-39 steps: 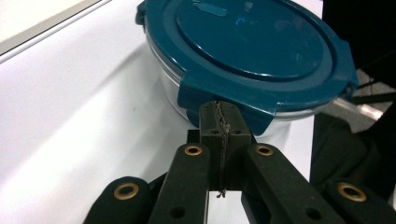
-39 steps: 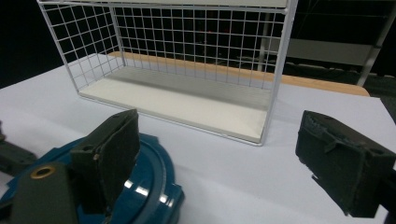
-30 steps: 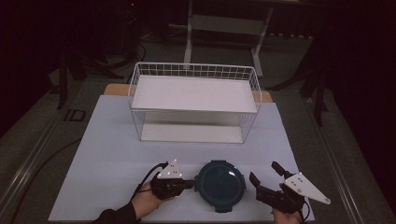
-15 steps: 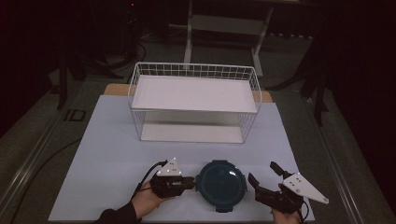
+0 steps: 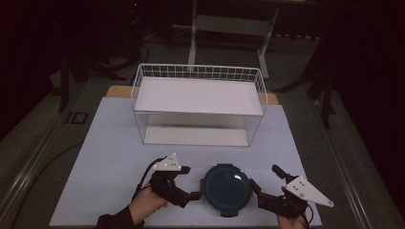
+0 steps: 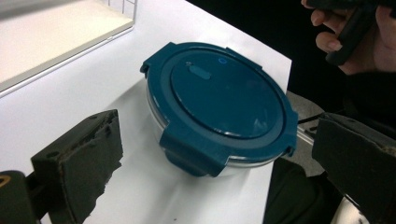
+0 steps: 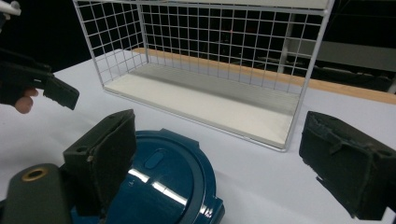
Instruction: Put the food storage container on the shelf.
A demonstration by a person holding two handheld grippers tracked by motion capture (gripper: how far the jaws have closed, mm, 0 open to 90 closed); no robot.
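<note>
A round glass container with a dark teal clip lid [image 5: 225, 188] [image 6: 224, 102] [image 7: 161, 186] sits near the table's front edge. My left gripper [image 5: 190, 182] [image 6: 219, 158] hovers at its left rim. Its jaws have just been opening and now stand wide apart, with the near lid clip in the gap ahead and neither pad touching it. My right gripper [image 5: 265, 177] [image 7: 226, 158] stands open at the container's right side, its left pad [image 7: 105, 154] above the lid's edge. The other hand's gripper [image 7: 39, 84] appears at the left of the right gripper view.
A white wire basket shelf [image 5: 198, 71] [image 7: 210, 56] with a white board on top and another at its base stands at the back middle of the table. A white sheet [image 5: 110, 143] covers the table, and a dark floor lies past its edges.
My left gripper's jaws were shut at the container's left edge and have spread wide apart. The left gripper has risen a little. The right gripper and the container have stayed put.
</note>
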